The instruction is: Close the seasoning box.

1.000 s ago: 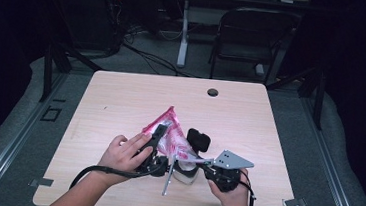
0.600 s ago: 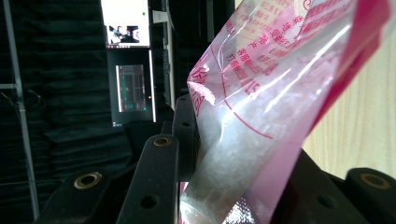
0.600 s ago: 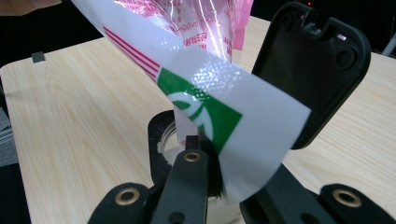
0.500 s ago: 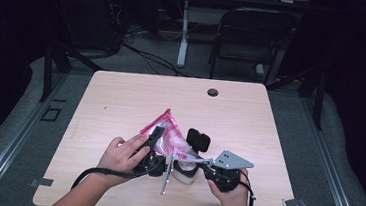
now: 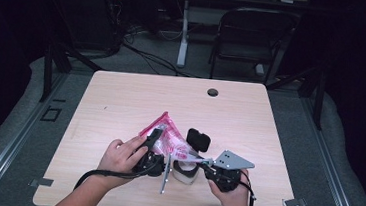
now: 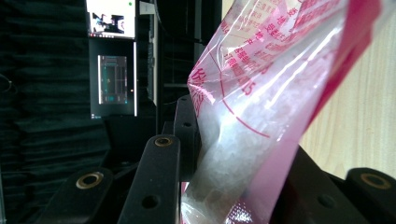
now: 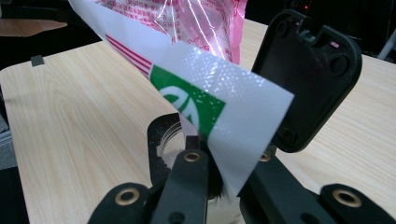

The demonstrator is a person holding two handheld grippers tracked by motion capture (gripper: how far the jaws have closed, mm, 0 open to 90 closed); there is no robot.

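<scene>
A pink-and-clear plastic bag [image 5: 167, 133] of white grains hangs tilted over the table's front middle. My left gripper [image 5: 150, 141] clamps its lower part; in the left gripper view the bag [image 6: 261, 107] is squeezed between both black jaws. My right gripper [image 5: 200, 160] is shut on the bag's white, green-printed corner [image 7: 219, 107], just above a small white container [image 5: 183, 172]. The container's mouth [image 7: 164, 140] sits under that corner. Its black flip lid [image 7: 310, 74] stands open behind it, and the lid [image 5: 198, 140] is upright in the high view too.
The wooden table [image 5: 121, 102] has a round cable hole [image 5: 213, 92] near its far edge. A black folding chair [image 5: 249, 38] stands beyond the table. Lit screens [image 6: 112, 79] glow in the dark room in the left gripper view.
</scene>
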